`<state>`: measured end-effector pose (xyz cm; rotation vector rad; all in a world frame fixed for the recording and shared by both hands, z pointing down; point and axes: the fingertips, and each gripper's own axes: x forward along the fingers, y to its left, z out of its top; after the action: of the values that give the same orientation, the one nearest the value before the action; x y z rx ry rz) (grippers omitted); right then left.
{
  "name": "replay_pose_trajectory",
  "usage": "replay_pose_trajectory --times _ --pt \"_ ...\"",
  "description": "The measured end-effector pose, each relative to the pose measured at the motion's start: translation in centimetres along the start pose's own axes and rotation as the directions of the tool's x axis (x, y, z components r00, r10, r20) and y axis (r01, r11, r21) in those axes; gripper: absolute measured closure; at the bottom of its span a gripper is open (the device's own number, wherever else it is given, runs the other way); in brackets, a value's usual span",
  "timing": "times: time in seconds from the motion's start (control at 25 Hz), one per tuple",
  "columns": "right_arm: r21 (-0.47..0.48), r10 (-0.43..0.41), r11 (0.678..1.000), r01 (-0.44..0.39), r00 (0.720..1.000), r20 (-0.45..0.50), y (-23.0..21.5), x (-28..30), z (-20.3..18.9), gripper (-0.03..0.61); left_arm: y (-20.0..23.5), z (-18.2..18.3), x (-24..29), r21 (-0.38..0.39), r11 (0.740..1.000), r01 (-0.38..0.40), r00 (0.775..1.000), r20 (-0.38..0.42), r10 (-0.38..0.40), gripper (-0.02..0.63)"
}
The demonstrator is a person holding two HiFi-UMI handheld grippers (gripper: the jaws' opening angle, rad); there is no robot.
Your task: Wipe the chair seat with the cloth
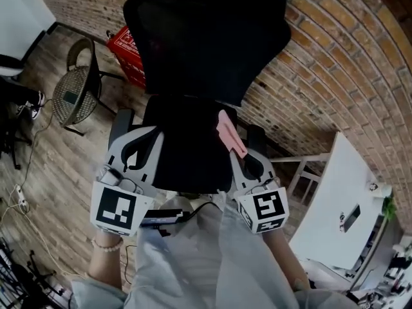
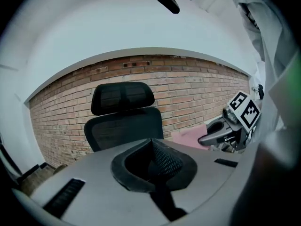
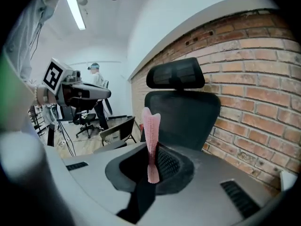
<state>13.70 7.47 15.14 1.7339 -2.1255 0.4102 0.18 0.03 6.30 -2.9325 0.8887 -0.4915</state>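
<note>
The black office chair stands in front of me against the brick wall, its backrest (image 1: 206,37) above the dark seat (image 1: 187,153). My right gripper (image 1: 248,163) is at the seat's right side, shut on a pink cloth (image 1: 230,134) that sticks up from its jaws. In the right gripper view the cloth (image 3: 151,131) stands upright out of the shut gripper (image 3: 153,159), with the backrest (image 3: 188,117) behind. My left gripper (image 1: 132,153) is at the seat's left side. In its own view the left gripper (image 2: 151,145) is shut on nothing, facing the backrest (image 2: 124,126).
A brick wall (image 1: 335,76) runs behind the chair. A round mesh chair (image 1: 74,92) and a red crate (image 1: 129,47) stand at the back left. A white table (image 1: 341,211) is at the right. Cables (image 1: 19,198) lie on the wooden floor at the left. A person (image 3: 96,76) stands far off.
</note>
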Motion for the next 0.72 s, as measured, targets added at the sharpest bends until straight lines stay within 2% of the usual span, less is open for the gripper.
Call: replay_pose_trajectory --times 0.12,0.24,0.56,0.72 --pt "-0.002 0.006 1.0 -0.006 0.999 0.041 0.4 -0.6 2.0 0.523 0.4 0.7 -1.1 -0.031 0.999 -0.026 0.999 0.018 0.027 0.595" --pt "0.005 0.008 1.0 -0.009 0.998 0.066 0.7 -1.1 3.1 0.523 0.5 1.0 -1.7 -0.028 0.999 -0.039 0.999 0.019 0.04 0.595" --pt "-0.024 0.008 1.0 -0.005 0.994 0.111 0.4 -1.6 5.2 0.523 0.1 1.9 -1.9 -0.048 0.999 -0.023 0.999 0.038 0.024 0.595" --pt "-0.015 0.001 1.0 0.001 0.992 0.124 0.1 -1.5 5.5 0.523 -0.3 2.2 -1.4 -0.028 1.0 0.001 0.999 0.039 0.0 0.595"
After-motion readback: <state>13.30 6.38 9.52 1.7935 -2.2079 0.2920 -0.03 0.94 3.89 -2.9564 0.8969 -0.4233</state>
